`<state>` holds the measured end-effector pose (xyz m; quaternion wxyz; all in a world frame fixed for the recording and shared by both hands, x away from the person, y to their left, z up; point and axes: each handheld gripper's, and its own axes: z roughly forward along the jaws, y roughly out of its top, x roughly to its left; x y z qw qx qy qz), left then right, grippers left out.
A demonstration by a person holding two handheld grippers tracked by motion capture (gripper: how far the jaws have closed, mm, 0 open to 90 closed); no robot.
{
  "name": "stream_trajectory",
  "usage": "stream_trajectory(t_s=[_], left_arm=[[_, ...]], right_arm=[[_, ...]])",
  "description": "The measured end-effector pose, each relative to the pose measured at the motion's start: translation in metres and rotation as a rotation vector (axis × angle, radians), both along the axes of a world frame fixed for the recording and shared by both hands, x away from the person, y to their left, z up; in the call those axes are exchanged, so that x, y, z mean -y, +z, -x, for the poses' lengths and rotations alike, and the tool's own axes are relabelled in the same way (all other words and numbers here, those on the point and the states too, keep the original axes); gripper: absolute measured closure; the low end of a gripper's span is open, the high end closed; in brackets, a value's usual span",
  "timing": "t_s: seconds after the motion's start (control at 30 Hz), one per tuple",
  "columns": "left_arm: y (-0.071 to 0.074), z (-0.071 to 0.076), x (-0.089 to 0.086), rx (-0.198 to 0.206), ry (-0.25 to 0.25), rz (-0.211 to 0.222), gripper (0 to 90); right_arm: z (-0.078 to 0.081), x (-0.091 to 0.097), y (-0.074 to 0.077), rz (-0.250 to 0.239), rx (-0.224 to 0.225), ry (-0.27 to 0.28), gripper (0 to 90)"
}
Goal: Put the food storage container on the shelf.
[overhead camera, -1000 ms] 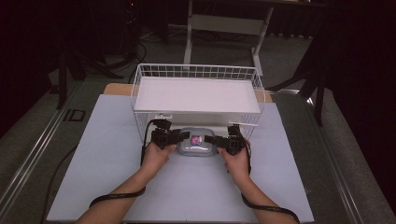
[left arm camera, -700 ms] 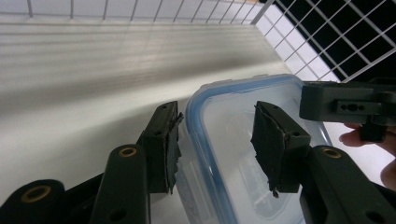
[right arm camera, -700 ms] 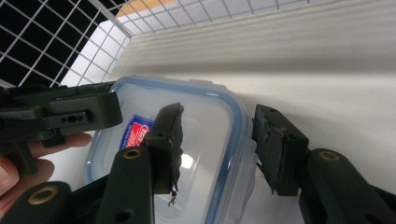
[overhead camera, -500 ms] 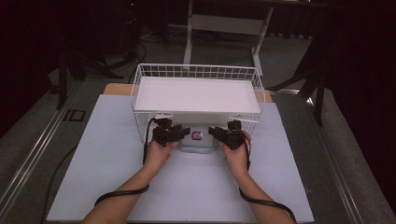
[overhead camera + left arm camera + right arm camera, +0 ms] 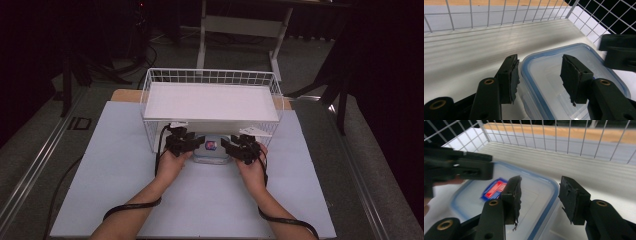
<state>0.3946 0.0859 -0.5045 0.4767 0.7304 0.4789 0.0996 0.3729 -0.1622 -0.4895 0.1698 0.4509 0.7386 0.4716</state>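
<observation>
The left tool (image 5: 540, 58) straddles the near-left corner of the container (image 5: 541, 77): one jaw stands just outside its wall and the other over the blue-rimmed lid. Its jaws have just been opening with the container between them. I cannot tell whether the pads are pressing on the plastic.

The right tool (image 5: 540, 180) stands the same way at the near-right corner, one jaw over the lid near the red and blue label (image 5: 495, 188) and one just beyond the rim. Its jaws have also just been opening, and whether they grip cannot be made out either.

In the high view the container (image 5: 211, 150) lies between the two tools at the near wall of the white wire basket (image 5: 210, 72). The person's left hand (image 5: 172, 162) and right hand (image 5: 252, 170) are behind it, over the pale surface (image 5: 125, 190). From the tool views, the basket's ribbed white floor spreads beyond the container to the far wire wall. Whether the container already rests on that floor is unclear.

The risks from here, as I judge them:
- If the jaws part before the container is seated, it could drop or tip back over the near wall.
- If one side lets go first, the smooth plastic could swing and land askew.
- On the way back, a jaw could catch the wire mesh or drag the lid's rim and pull the container out again.
</observation>
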Motion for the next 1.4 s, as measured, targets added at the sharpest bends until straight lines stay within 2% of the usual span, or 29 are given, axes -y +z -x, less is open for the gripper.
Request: stream_trajectory(t_s=[0.07,0.1,0.13,0.23,0.3,0.37,0.4,0.5,0.53,0.57,0.6,0.67,0.73,0.83,0.87,0.93,1.0,1.03,1.07,1.1,1.2,1.33,1.4], left_arm=[[0.000,0.000,0.000,-0.005,0.004,0.005,49.5],[0.000,0.000,0.000,-0.009,0.008,0.008,49.5],[0.000,0.000,0.000,-0.014,0.013,0.010,49.5],[0.000,0.000,0.000,-0.012,0.012,0.006,49.4],[0.000,0.000,0.000,-0.014,0.015,0.010,49.4],[0.000,0.000,-0.001,-0.020,0.020,0.010,48.3],[0.000,0.000,-0.001,-0.022,0.020,0.010,48.3],[0.000,-0.001,-0.003,-0.028,0.018,0.006,47.1],[0.000,-0.001,-0.004,-0.031,0.020,0.008,47.1],[0.000,0.000,-0.004,-0.031,0.026,0.003,46.9],[0.001,0.002,-0.004,-0.044,0.053,0.009,45.2],[0.001,0.003,-0.006,-0.043,0.046,0.030,43.7],[0.002,0.006,-0.009,-0.052,0.059,0.047,42.7],[0.004,0.013,-0.011,-0.035,0.059,0.037,40.1],[0.005,0.017,-0.012,-0.032,0.055,0.045,38.9],[0.007,0.023,-0.014,-0.046,0.065,0.046,36.4],[0.008,0.029,-0.018,-0.041,0.054,0.022,33.2],[0.007,0.034,-0.020,-0.036,0.047,0.020,33.2],[0.007,0.038,-0.023,-0.030,0.020,0.030,26.0],[0.006,0.043,-0.025,-0.029,-0.006,0.038,26.0],[0.005,0.059,-0.028,-0.004,-0.036,-0.011,20.2],[0.005,0.083,-0.035,0.076,-0.019,-0.056,14.4],[0.005,0.093,-0.038,0.088,-0.011,-0.076,14.3]], right_arm=[[0.010,0.000,0.004,-0.026,-0.007,0.039,58.3],[0.022,-0.004,0.004,-0.014,-0.003,0.094,61.4],[0.022,-0.004,0.004,-0.014,-0.003,0.094,61.4],[0.038,-0.011,-0.002,-0.007,-0.024,0.159,68.8],[0.047,-0.016,-0.007,0.005,-0.034,0.202,74.4],[0.054,-0.023,-0.017,0.042,-0.049,0.243,81.0],[0.054,-0.023,-0.017,0.042,-0.049,0.243,81.0],[0.053,-0.027,-0.029,0.070,-0.095,0.250,84.1],[0.053,-0.027,-0.029,0.070,-0.095,0.250,84.1],[0.053,-0.027,-0.032,0.074,-0.103,0.248,84.2],[0.052,-0.028,-0.034,0.078,-0.111,0.247,84.1],[0.051,-0.029,-0.036,0.088,-0.110,0.243,84.2],[0.049,-0.028,-0.035,0.079,-0.107,0.239,84.2],[0.048,-0.029,-0.034,0.078,-0.105,0.237,84.6],[0.048,-0.029,-0.034,0.080,-0.105,0.234,84.7],[0.046,-0.028,-0.033,0.072,-0.102,0.224,84.0],[0.044,-0.027,-0.033,0.072,-0.106,0.212,83.6],[0.044,-0.027,-0.033,0.072,-0.106,0.212,83.6],[0.043,-0.025,-0.032,0.069,-0.105,0.202,83.6],[0.043,-0.025,-0.032,0.069,-0.105,0.202,83.6],[0.041,-0.023,-0.031,0.066,-0.107,0.198,83.9],[0.039,-0.027,-0.030,0.081,-0.108,0.206,87.9],[0.038,-0.030,-0.029,0.094,-0.101,0.203,89.5]])
